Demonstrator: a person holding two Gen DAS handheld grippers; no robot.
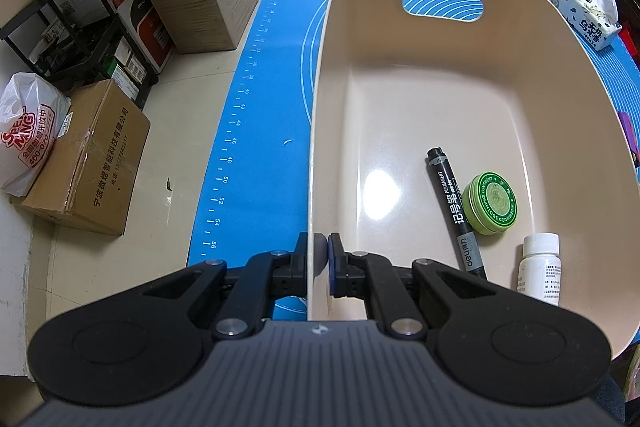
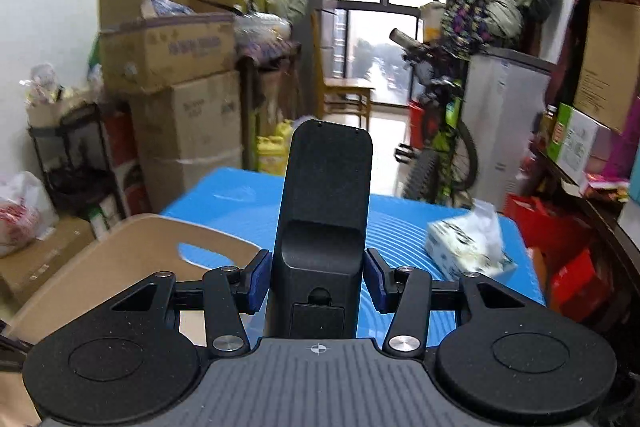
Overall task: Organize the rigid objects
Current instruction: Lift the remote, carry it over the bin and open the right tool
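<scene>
A beige bin with a handle slot stands on the blue mat. Inside it lie a black permanent marker, a green round ointment tin and a white pill bottle. My left gripper is shut on the bin's near left wall. In the right wrist view my right gripper is shut on a black remote control, held upright above the mat, to the right of the bin.
A tissue pack sits at the mat's far right, also in the right wrist view. Cardboard boxes and a black rack stand on the floor to the left. A bicycle stands beyond the table.
</scene>
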